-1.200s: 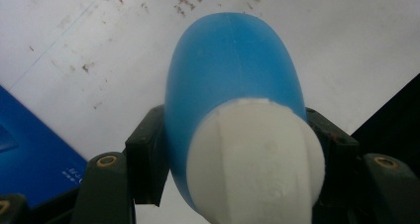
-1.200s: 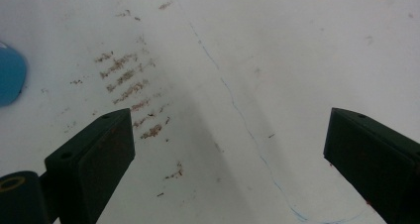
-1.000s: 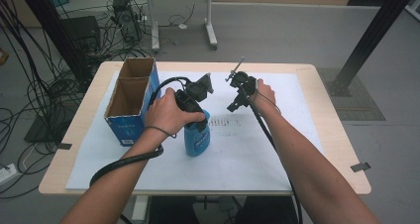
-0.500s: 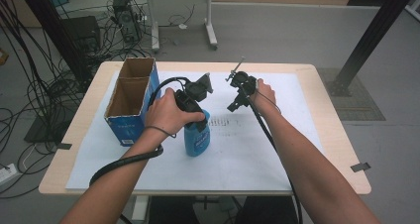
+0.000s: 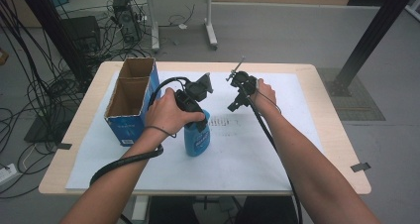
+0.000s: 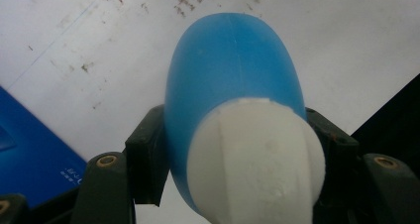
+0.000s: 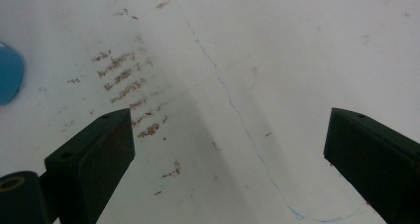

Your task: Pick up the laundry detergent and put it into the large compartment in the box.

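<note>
Bottle gripped, ready to be moved.
High view: the left gripper (image 5: 194,101) pinches the blue bottle (image 5: 197,137) standing on the white sheet (image 5: 277,144) beside the cardboard box (image 5: 130,102).
Left gripper view: the jaws clamp below the white cap (image 6: 255,159).
Right gripper view: the right gripper (image 7: 230,154) is spread wide over paper, empty.
The likely next move is a straight lift.

My left hand (image 5: 168,112) is covering the blue bottle (image 5: 197,139)'s top; its white cap (image 6: 255,159) is running off the picture's lower edge, blurred.
</note>
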